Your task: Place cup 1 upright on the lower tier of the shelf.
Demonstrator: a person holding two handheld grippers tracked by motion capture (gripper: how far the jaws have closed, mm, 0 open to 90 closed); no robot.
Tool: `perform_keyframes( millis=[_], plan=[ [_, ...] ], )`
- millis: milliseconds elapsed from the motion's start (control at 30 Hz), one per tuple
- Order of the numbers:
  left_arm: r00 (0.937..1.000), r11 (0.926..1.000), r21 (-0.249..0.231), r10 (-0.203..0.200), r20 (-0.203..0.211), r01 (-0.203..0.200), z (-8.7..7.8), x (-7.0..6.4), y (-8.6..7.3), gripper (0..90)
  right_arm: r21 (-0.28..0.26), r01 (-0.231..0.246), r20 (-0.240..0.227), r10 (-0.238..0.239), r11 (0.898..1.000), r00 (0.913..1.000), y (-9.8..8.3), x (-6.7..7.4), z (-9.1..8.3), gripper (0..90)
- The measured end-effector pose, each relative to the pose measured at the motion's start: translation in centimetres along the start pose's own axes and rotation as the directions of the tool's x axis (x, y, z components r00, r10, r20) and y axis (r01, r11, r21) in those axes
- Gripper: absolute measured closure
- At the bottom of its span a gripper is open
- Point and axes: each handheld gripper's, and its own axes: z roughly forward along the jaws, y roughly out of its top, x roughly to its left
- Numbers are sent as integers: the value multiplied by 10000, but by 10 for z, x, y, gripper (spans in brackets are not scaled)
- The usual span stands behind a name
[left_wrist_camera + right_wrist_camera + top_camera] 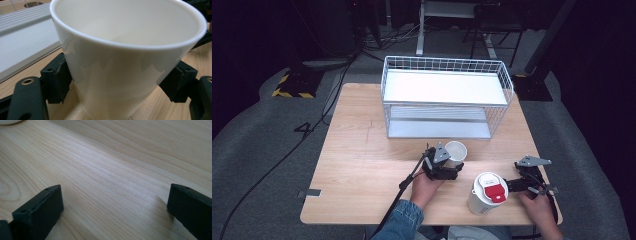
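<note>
High view. A wooden table (362,150) carries a white wire rack (444,95) with two shelves at its 12 o'clock side. At about 6 o'clock of the rack, near its lower shelf, stands a white cup (456,151), upright, mouth facing up, its long axis vertical. The left tongs (451,165) close on the cup from its 7 o'clock side, with the hand (424,187) and a denim sleeve (402,220) behind them. At 4 o'clock of the cup, well apart from it, stands a white canister with a red lid tab (487,192), upright on the table's near edge. The right tongs (512,184) lie just at 3 o'clock of the canister, pointing toward it. Between cup and rack there is bare wood.

Left gripper view. The cup (120,62) stands between the two black jaws, whose pads (60,77) press its wall at 9 and 3 o'clock low on the body; its rim tilts slightly toward the camera because of the viewing angle, and the open mouth faces up. The rack's lower shelf (22,42) lies at 10 o'clock behind it.

Right gripper view. The right tongs (113,205) stand wide apart with only table (112,165) grain between them; nothing is held.
</note>
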Motion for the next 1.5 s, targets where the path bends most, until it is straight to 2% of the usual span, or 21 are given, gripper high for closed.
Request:
perform_keyframes(
  millis=[300,567,733,833,867,1133,1233,1267,1500],
  plan=[
    [10000,9999,62,-85,34,85,-1,-1,1,220,-2,-1,1,1,10000,10000,0,0,0,7],
    [9999,9998,-101,-154,62,155,-4,-1,5,220,-1,-1,0,1,10000,10000,0,0,0,7],
    [9991,9987,-309,-412,-125,408,-10,2,13,221,-1,-4,0,4,10000,10000,0,0,0,7],
    [9993,9991,-312,-299,-216,292,-12,4,18,221,-3,-2,5,2,10000,10000,0,0,0,7],
    [9991,9995,-276,-164,-393,154,-14,8,22,221,-2,-4,0,4,10000,10000,0,0,0,7],
    [9967,9983,-525,-276,-764,237,-22,22,35,221,-1,-3,0,3,10000,10000,0,0,0,7],
    [9961,9990,-384,-258,-840,226,-23,25,37,221,1,-2,-1,2,10000,10000,0,0,0,7],
    [9945,9996,-280,-91,-1041,62,-23,27,40,221,-1,-2,1,2,10000,10000,0,0,0,7],
    [9909,9990,-334,-329,-1308,287,-21,37,45,221,-3,-2,3,2,10000,10000,0,0,0,7]
  ],
)
